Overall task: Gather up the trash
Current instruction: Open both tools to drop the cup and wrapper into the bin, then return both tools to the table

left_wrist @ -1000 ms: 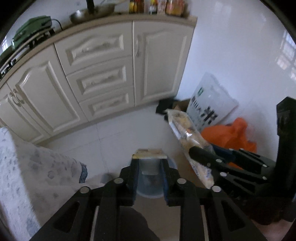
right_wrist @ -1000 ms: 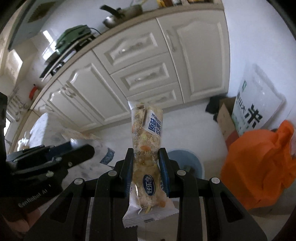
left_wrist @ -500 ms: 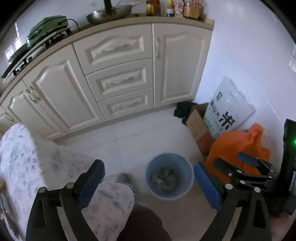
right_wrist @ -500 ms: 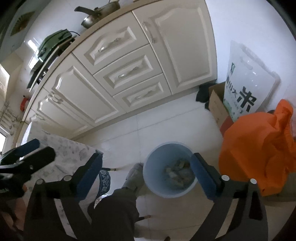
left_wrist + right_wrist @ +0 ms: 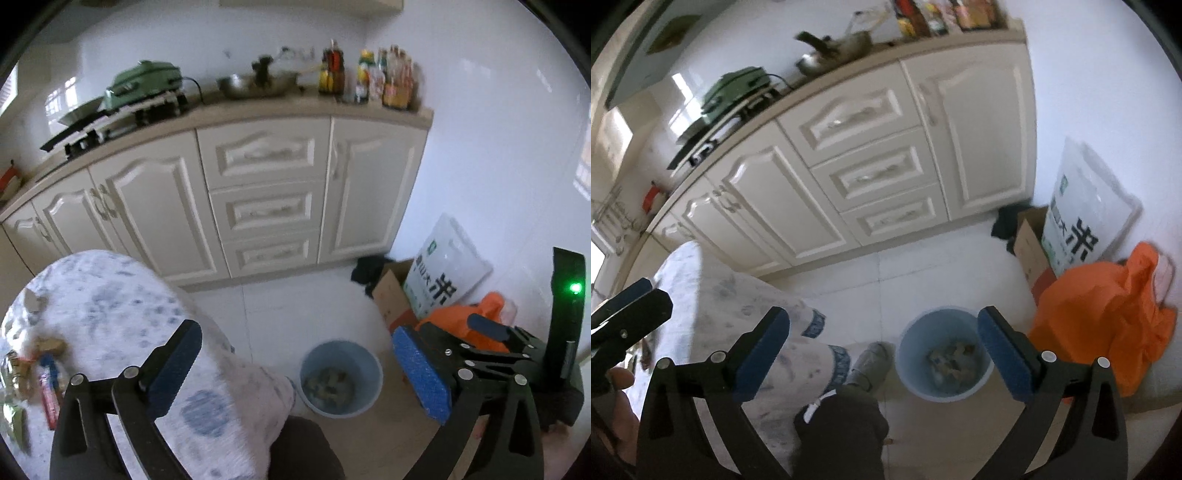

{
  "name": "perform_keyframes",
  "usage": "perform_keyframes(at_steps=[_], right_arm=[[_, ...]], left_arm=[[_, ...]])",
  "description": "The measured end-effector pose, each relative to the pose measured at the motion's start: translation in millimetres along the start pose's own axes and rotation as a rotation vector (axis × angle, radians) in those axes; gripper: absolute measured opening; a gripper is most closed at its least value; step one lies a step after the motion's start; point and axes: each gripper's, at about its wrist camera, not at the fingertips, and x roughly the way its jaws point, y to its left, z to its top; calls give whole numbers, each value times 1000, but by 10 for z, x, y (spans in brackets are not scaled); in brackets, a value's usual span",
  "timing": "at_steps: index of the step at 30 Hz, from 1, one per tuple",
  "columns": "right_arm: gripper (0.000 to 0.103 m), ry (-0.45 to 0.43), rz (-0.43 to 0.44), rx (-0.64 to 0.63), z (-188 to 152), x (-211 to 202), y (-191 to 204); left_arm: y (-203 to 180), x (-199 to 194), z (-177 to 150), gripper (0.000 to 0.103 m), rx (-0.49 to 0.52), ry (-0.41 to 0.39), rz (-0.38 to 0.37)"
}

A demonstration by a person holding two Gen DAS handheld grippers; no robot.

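**Both grippers hanging spread and empty above the bin**

In the left wrist view, a few crumpled snack wrappers (image 5: 35,373) are lying at the far left on the table draped in a white cloth with blue flower print (image 5: 122,317), beside and below the left finger of the left gripper (image 5: 299,369). Its blue-padded fingers are standing wide apart, gripping nothing. Between them, on the pale tiled floor, the round light-blue plastic trash bin (image 5: 341,380) is sitting open, nearer the right finger, with a small heap of brownish wrappers (image 5: 328,380) lying at its bottom.

In the right wrist view, the right gripper (image 5: 882,354) is likewise hanging with its fingers spread wide and nothing between the pads. The bin (image 5: 912,369) is lying just inside the right finger, its far edge passing behind that pad; the trash in it (image 5: 951,360) is showing as mixed tan and white scraps.

The left view alone is showing the wrappers on the table, and the other tool's green indicator light (image 5: 575,287) at the far right. The right view alone is showing a grey slipper (image 5: 870,363) just left of the bin, the whole orange plastic bag (image 5: 1104,321) slumping to the bin's right, and the left tool's dark finger (image 5: 628,314) reaching in at the left edge over the cloth.
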Motion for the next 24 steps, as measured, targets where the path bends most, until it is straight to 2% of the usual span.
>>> perform_keyframes(at_steps=[3,7,18,24], right_arm=[[103,-28,14,-30,22,-126,244],[103,-58,42,-80,40,-274,633],[103,-117,152,-229,-38,-603,1673],[103,-147,222,-306,-122,-755,2197]], left_arm=[[206,-359,-147,102,-21,-48,-4],[473,-782,-367,102,-56,-105,26],[1140,-1803,-1008,102,-180,-255,156],[1328,-2284,-1376,102,-241,-322,229]])
